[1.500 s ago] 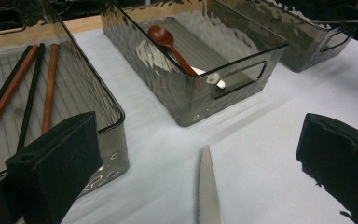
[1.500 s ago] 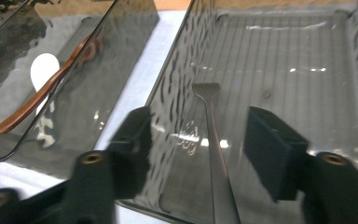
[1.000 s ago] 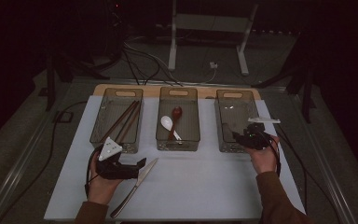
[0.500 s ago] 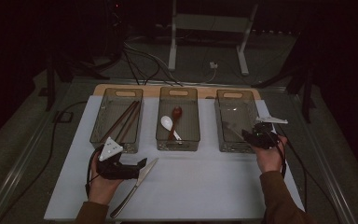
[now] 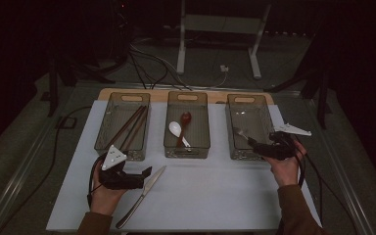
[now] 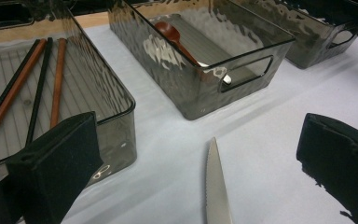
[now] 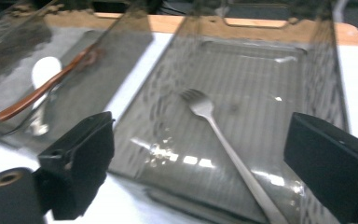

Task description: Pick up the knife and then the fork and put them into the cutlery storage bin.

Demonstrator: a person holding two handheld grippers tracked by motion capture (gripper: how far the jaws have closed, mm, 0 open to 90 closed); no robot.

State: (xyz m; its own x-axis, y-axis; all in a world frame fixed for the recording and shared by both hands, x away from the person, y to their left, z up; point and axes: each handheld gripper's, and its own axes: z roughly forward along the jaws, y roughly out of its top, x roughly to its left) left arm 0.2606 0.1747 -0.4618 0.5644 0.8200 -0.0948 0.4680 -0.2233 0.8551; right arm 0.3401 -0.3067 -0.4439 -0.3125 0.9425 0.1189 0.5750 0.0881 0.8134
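The right gripper (image 7: 200, 163) has just opened, jaws wide, fork (image 7: 223, 135) free in the right bin (image 5: 247, 100); the left gripper (image 6: 200, 163), open and empty, could nudge the knife (image 6: 216, 186) off the mat's near edge

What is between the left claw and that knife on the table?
Nothing visible: the knife lies on bare table between the open left claw's pads, with the bins beyond its tip.
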